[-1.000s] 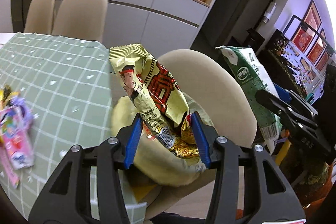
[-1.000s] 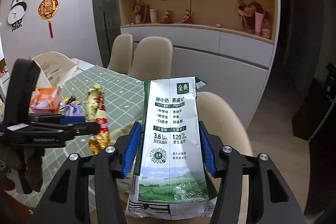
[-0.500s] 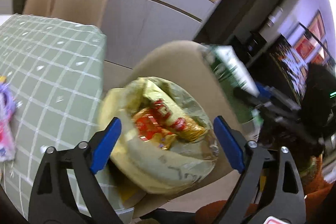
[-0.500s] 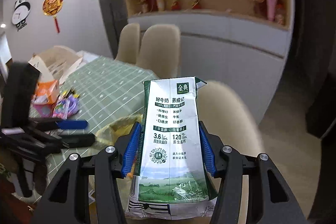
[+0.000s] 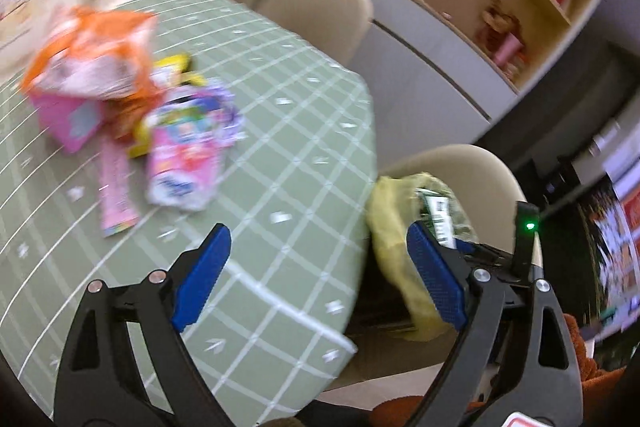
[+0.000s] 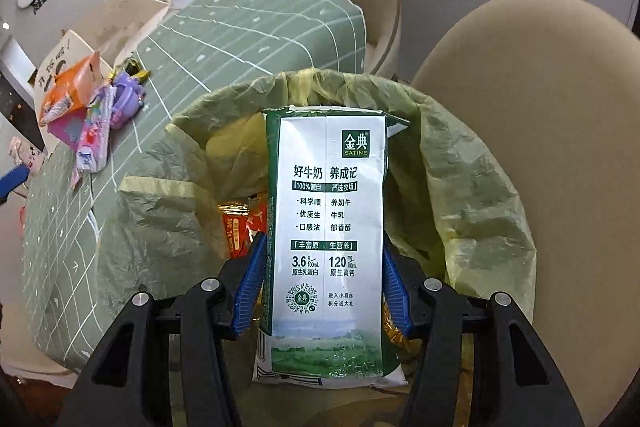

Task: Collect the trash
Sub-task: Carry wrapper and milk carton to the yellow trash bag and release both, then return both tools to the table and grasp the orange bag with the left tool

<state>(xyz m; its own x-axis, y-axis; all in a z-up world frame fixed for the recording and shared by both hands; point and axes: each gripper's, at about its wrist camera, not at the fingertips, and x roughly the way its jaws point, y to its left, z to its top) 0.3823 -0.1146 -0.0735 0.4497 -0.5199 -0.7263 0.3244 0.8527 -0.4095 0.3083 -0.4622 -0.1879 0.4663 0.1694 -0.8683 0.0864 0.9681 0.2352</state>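
Right gripper (image 6: 324, 291): blue pads clamped on both sides of a green-and-white milk carton (image 6: 326, 227), held upright just over the mouth of the yellow-lined trash bin (image 6: 480, 187). Red-gold snack wrapper (image 6: 236, 227) already lies inside, left of the carton. Step in hand: the drop; next move calls for spreading the jaws.

Left gripper (image 5: 320, 279): jaws wide, empty. Remaining wrappers (image 5: 176, 147) ahead and left on the checked tablecloth (image 5: 288, 163), blurred, probably four or five pieces.
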